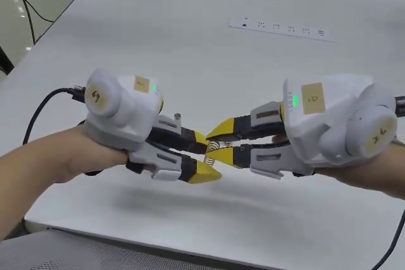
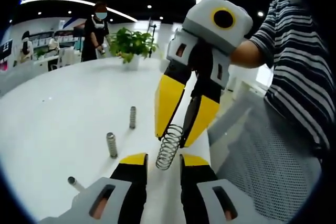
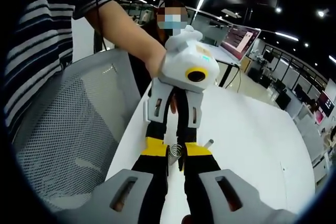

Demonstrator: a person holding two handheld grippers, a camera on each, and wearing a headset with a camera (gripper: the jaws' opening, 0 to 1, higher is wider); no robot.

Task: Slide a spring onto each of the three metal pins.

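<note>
A loose steel spring (image 1: 215, 150) hangs in the air between the two grippers' yellow tips. My right gripper (image 1: 214, 147) comes in from the right and is shut on one end of the spring (image 2: 169, 147). My left gripper (image 2: 164, 162) faces it, open, with its jaws standing wider than the spring's other end between them. In the right gripper view the spring (image 3: 176, 153) sits between the right gripper (image 3: 176, 150) tips. On the table stand two pins wearing springs (image 2: 132, 117) (image 2: 112, 144) and one bare pin (image 2: 75, 183).
A white power strip (image 1: 281, 28) lies at the far side of the white table (image 1: 190, 42), and a black cable (image 1: 25, 11) runs off its left edge. A grey mesh chair (image 2: 262, 166) stands at the near edge. A potted plant (image 2: 131, 43) sits at the far end.
</note>
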